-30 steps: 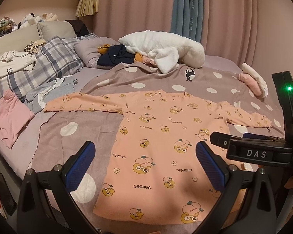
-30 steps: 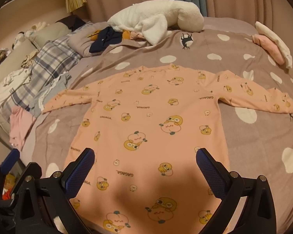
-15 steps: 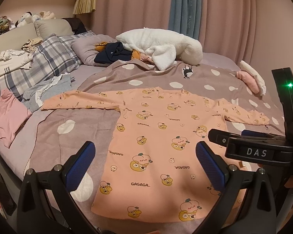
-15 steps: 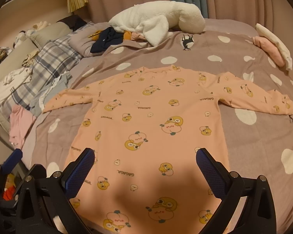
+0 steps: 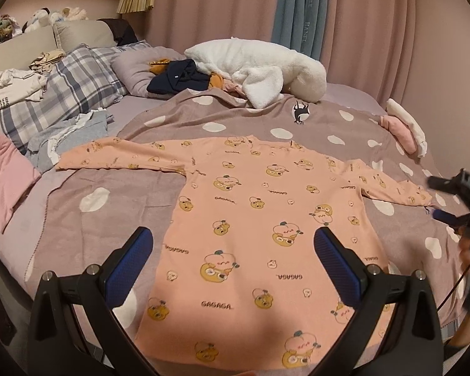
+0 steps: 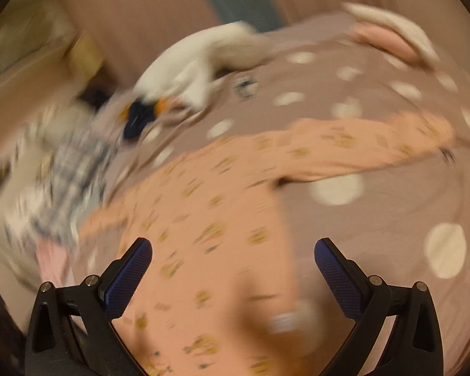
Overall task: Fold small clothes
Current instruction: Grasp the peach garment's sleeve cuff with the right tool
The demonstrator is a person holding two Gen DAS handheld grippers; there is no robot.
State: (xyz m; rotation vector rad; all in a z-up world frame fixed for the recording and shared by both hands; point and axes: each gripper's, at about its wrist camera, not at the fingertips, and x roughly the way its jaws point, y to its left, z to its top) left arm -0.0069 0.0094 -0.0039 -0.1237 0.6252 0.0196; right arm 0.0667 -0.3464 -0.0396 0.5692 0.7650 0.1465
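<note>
The peach long-sleeved cartoon-print top [image 5: 266, 219] lies flat, centre frame, on the dotted mauve blanket [image 5: 116, 219]; left gripper [image 5: 233, 260] and right gripper [image 6: 233, 261] both gape, empty; best pinch one cuff [image 5: 420, 195] cleanly, folding the sleeve inward without wrinkling.

- The peach long-sleeved top [image 5: 266, 219], printed with cartoon bears and "GAGAGA" lettering, lies spread flat and unfolded on the bed.
- Both sleeves stretch out sideways.
- Its hem is nearest the camera, its neckline farthest.
</note>
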